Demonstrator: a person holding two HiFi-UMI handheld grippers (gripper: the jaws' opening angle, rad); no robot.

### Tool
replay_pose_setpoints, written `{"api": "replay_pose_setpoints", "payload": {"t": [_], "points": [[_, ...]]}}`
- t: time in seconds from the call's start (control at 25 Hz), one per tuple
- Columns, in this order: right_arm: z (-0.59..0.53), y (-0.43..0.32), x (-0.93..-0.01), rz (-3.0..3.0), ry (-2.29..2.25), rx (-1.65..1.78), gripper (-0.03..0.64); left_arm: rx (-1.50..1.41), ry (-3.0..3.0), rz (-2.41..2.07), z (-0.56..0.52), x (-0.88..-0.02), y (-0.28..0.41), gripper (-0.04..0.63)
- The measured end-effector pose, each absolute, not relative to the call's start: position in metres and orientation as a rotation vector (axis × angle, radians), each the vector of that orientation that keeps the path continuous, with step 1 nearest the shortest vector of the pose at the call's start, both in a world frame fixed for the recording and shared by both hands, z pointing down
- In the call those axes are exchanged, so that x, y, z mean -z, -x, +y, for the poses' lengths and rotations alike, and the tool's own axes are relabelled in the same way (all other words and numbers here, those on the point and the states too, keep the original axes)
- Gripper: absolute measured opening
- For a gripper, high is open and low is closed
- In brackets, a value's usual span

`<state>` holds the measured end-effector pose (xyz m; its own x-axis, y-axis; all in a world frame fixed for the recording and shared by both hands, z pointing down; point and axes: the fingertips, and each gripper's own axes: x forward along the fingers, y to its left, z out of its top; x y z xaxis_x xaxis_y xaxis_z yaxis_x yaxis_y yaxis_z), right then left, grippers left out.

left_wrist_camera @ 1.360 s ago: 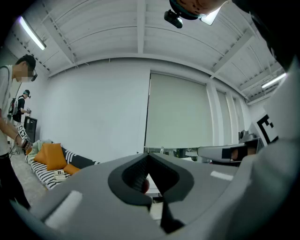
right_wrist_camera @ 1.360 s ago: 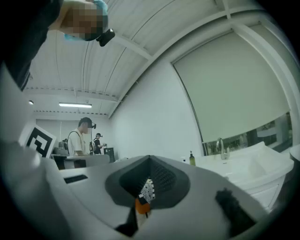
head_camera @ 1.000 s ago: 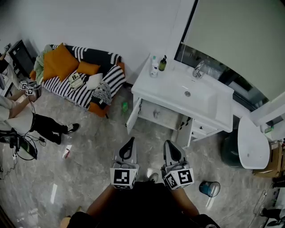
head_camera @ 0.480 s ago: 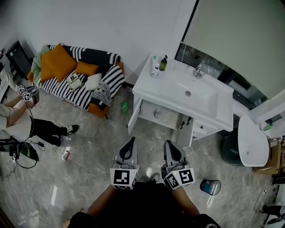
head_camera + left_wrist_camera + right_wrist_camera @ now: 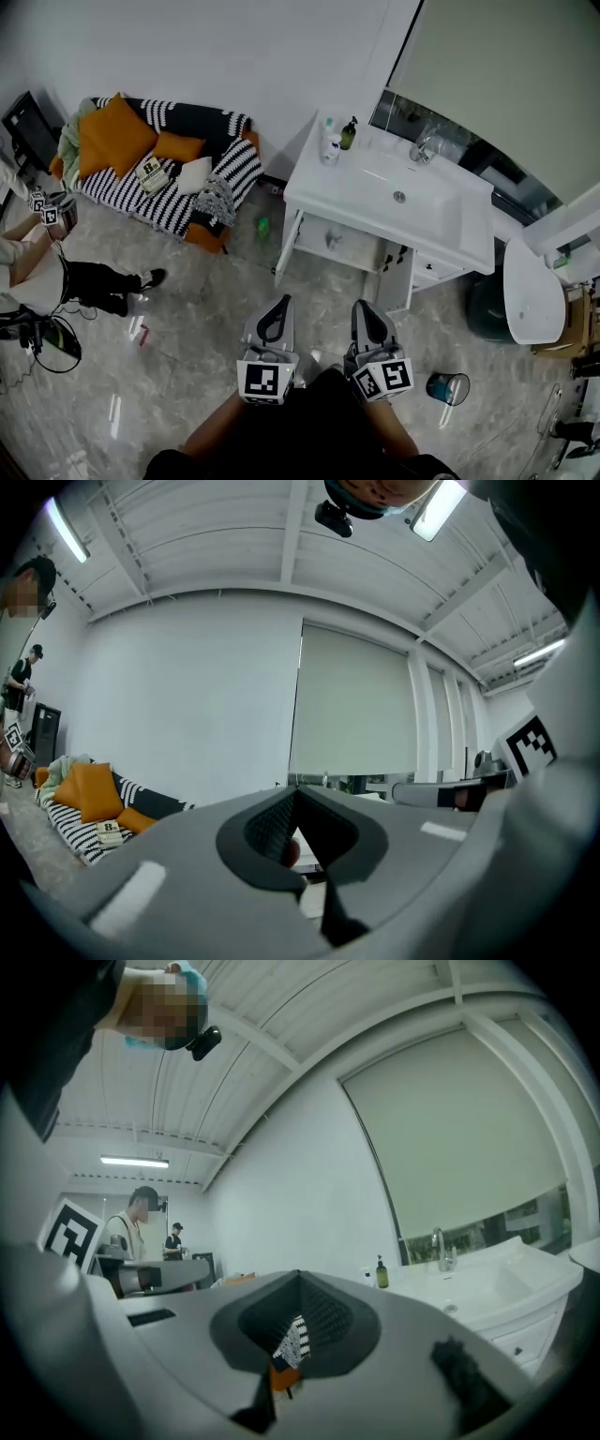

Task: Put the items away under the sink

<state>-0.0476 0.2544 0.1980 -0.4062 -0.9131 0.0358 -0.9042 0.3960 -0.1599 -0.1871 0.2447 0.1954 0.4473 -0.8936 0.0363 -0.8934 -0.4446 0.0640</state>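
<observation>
Currently both tongs hang low in front of the person, well short of the sink (image 5: 398, 195), each pointing toward it. The left tongs (image 5: 280, 304) are pressed together at the tips with nothing between them, as the left gripper view shows (image 5: 295, 792). The right tongs (image 5: 362, 308) are likewise closed and empty in the right gripper view (image 5: 300, 1277).

The sink sits in a white vanity, and the cabinet below it stands open, with its left door (image 5: 284, 253) and right door (image 5: 397, 279) swung outward. On the surface at the sink's far left corner stand a white bottle (image 5: 328, 149) and, just beside it, a dark pump bottle (image 5: 349, 133). The pump bottle (image 5: 382, 1272) also shows in the right gripper view, left of the faucet (image 5: 438, 1249). A small green item (image 5: 263, 225) lies on the floor left of the sink cabinet, near the end of a striped sofa (image 5: 187, 202) with orange cushions.

Right of the sink stands a toilet (image 5: 530, 305) with its lid down, and a dark bin (image 5: 486, 307) sits between the two. A blue cup (image 5: 445, 387) lies on the floor in front of the toilet. Far left of the sink, a seated person (image 5: 56, 272) is at the frame's edge.
</observation>
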Motion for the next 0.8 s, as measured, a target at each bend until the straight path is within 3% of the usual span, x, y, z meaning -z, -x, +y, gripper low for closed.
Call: {"api": "replay_pose_setpoints", "payload": {"t": [0.8], "points": [[0.153, 0.03, -0.22, 2.619, 1.607, 0.256, 0.015, 0.065, -2.562, -1.681, 0.153, -0.201, 0.157, 0.008]]}}
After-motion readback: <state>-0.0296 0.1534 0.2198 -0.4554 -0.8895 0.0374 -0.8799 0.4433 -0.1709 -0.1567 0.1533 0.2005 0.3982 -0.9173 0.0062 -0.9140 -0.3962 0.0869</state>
